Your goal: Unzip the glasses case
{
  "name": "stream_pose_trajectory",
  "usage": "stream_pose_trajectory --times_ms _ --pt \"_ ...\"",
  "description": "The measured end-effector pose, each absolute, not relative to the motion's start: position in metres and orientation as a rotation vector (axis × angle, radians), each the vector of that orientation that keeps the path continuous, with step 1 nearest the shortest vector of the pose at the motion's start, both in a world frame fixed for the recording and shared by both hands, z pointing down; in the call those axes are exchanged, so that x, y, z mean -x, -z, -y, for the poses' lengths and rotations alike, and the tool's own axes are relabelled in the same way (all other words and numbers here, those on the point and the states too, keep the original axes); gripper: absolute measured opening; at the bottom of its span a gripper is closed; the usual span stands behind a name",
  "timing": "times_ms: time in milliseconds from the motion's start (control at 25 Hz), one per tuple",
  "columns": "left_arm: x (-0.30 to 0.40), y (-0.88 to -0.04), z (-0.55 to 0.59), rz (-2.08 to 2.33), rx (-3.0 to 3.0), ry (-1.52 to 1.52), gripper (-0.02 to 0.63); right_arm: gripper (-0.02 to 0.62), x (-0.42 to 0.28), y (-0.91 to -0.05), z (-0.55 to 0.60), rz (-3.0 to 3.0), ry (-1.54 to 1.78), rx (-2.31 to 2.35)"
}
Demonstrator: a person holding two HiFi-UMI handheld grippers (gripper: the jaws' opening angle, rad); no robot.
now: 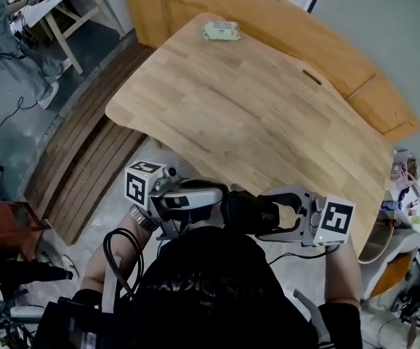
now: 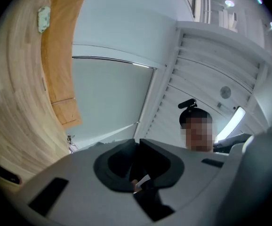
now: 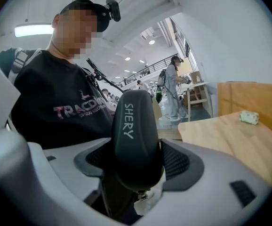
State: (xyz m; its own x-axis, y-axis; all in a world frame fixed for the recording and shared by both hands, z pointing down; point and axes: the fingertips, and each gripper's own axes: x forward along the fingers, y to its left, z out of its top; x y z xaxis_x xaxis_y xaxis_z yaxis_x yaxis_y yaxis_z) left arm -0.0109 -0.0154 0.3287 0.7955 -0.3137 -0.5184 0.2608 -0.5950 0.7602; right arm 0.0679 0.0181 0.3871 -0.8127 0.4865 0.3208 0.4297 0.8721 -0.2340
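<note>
I have the glasses case (image 3: 133, 135) clamped in the right hand-held gripper (image 3: 137, 161), jaws spread wide around it. It is in the air close to the person's chest, off the table (image 1: 253, 107). The left hand-held gripper (image 2: 138, 171) is pinched nearly together on a small pale tab, which I take for the zipper pull (image 2: 144, 180). Next I must draw it steadily along the seam. The case is dark, smooth and rounded, with white lettering.

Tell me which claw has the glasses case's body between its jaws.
The right claw: the dark SHERY glasses case fills its wide-set jaws. The left claw pinches only a small pale tab.
</note>
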Motion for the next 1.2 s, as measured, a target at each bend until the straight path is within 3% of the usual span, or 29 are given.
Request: stream_pose_trajectory --times_ms 520,1200 --pt "0.019 -0.334 0.011 0.127 -2.127 0.773 0.014 0.336 -0.064 -0.390 -0.017 2.639 -0.203 0.631" --pt "0.032 -0.370 0.035 0.743 -2.452 0.319 0.012 0.331 -0.056 -0.430 0.017 2.582 -0.186 0.359"
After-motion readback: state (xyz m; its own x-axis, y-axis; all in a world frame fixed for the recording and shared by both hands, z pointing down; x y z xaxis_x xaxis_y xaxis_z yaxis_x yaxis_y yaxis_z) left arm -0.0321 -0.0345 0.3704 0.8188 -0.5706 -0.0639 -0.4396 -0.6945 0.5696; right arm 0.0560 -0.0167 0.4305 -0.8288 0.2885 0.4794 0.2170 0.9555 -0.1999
